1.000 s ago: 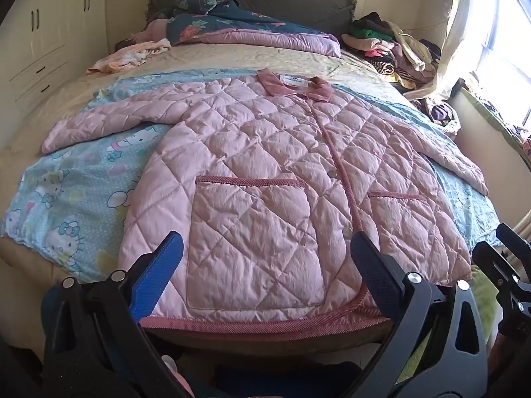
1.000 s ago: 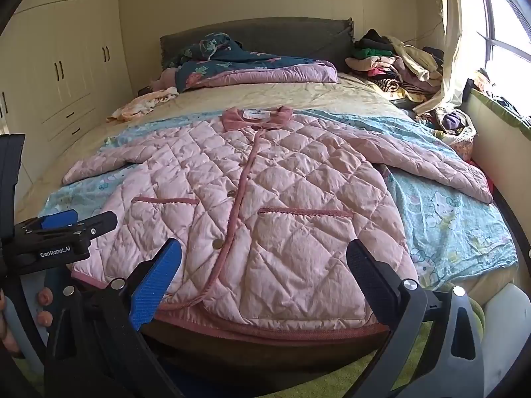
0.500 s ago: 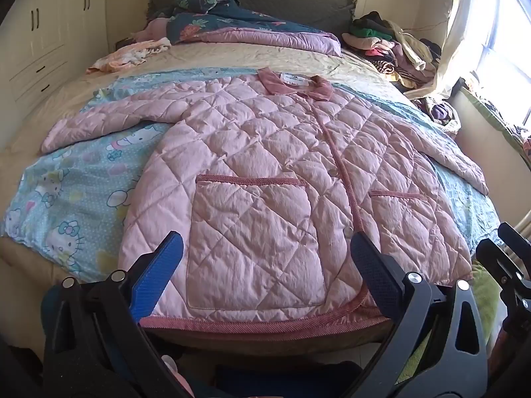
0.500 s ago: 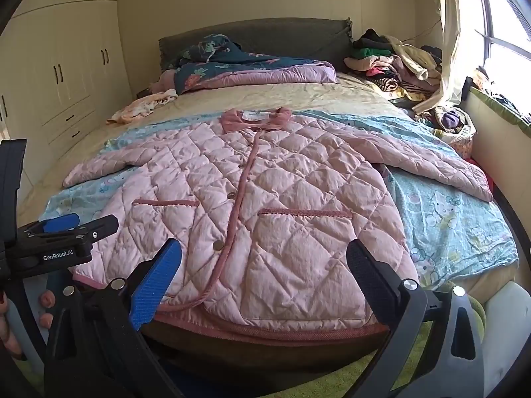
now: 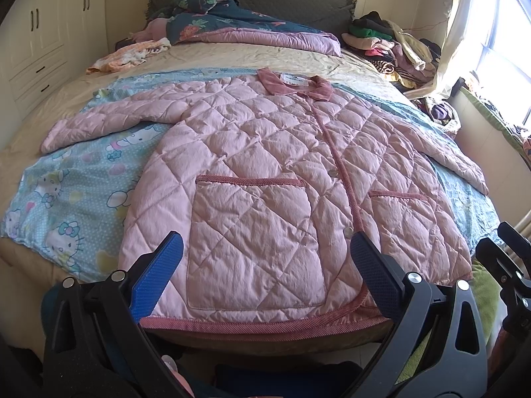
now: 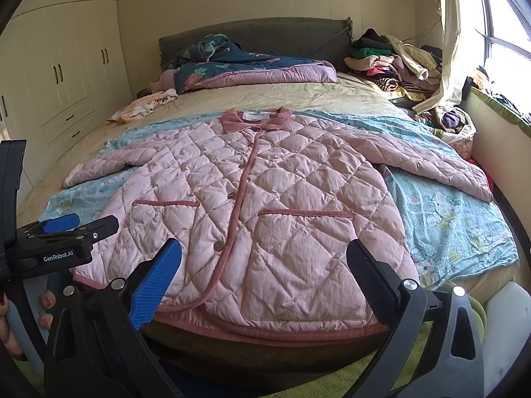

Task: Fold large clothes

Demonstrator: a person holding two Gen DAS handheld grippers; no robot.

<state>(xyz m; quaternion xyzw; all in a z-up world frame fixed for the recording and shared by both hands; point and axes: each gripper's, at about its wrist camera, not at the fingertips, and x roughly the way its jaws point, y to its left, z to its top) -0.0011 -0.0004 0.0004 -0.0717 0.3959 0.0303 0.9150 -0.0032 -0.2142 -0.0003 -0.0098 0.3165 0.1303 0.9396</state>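
Note:
A pink quilted coat (image 5: 265, 172) lies flat and face up on the bed, buttoned, both sleeves spread out, collar toward the headboard; it also shows in the right wrist view (image 6: 265, 205). Its hem hangs at the bed's near edge. My left gripper (image 5: 265, 278) is open and empty, above the hem near the left pocket. My right gripper (image 6: 264, 278) is open and empty, above the hem near the right pocket. The left gripper shows at the left of the right wrist view (image 6: 63, 235).
A blue cartoon-print sheet (image 5: 73, 192) lies under the coat. A folded quilt (image 5: 252, 30) sits at the headboard, a small garment (image 5: 129, 56) at far left, a clothes pile (image 5: 391, 46) at far right. Wardrobes (image 6: 59, 83) stand left, a window ledge (image 6: 497, 112) right.
Both grippers have edged slightly toward the coat's hem. The coat has not moved and both grippers stay open.

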